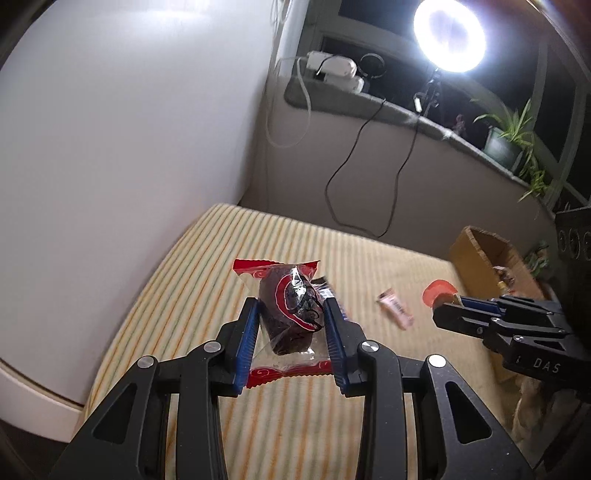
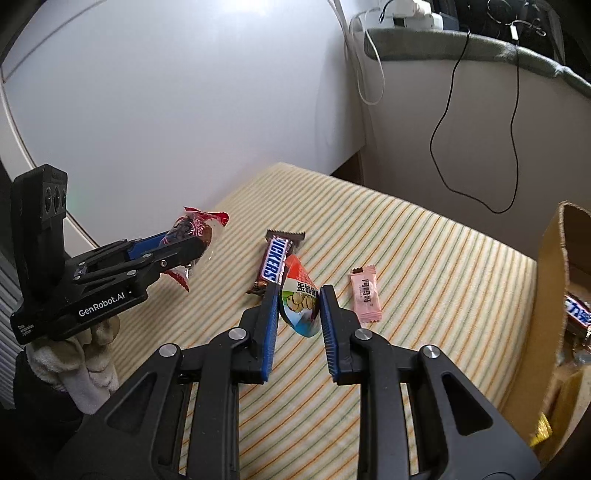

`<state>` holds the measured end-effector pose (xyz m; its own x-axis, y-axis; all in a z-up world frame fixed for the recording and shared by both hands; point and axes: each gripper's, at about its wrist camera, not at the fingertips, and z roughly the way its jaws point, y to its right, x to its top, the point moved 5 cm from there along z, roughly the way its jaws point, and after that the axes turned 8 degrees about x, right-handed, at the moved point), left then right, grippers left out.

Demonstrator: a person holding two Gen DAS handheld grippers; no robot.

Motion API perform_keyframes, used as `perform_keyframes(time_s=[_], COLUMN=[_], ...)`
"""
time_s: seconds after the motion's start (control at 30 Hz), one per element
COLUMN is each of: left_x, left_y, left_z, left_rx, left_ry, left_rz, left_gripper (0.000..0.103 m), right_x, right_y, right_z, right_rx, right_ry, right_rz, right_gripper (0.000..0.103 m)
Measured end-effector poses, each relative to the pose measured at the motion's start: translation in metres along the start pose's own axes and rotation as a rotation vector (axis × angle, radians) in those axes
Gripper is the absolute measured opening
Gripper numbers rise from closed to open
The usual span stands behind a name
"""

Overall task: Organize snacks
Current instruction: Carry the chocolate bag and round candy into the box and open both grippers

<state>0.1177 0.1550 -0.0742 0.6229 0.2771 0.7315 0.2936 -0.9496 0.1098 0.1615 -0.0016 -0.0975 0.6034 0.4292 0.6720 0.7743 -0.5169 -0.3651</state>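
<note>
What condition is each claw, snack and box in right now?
Left claw: shut on the red-wrapped dark snack, held above the cloth.
Right claw: shut on the orange-topped snack packet.
Snickers bar: lying flat, wrapper sealed.
Pink candy: lying flat, sealed.
Cardboard box: open, snacks inside.
Ring light: on.
</note>
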Motion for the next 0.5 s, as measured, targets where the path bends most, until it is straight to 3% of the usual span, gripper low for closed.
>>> perform_keyframes(time_s=[0.23,0.5], left_x=[0.011,0.018], left_y=[0.032,0.090], left_z=[-0.017,-0.016], left_rx=[-0.070,-0.157], left_ry=[0.048,0.055], left_rz=[0.011,0.075], left_gripper=[0.033,0.033], right_x=[0.004,0.004], right_y=[0.000,0.043], right_z=[-0.050,-0.103], right_rx=[-0.037,-0.133], right_ry=[0.062,0.126], right_rz=[-0.017,0.019], right_gripper=[0.023,0.023])
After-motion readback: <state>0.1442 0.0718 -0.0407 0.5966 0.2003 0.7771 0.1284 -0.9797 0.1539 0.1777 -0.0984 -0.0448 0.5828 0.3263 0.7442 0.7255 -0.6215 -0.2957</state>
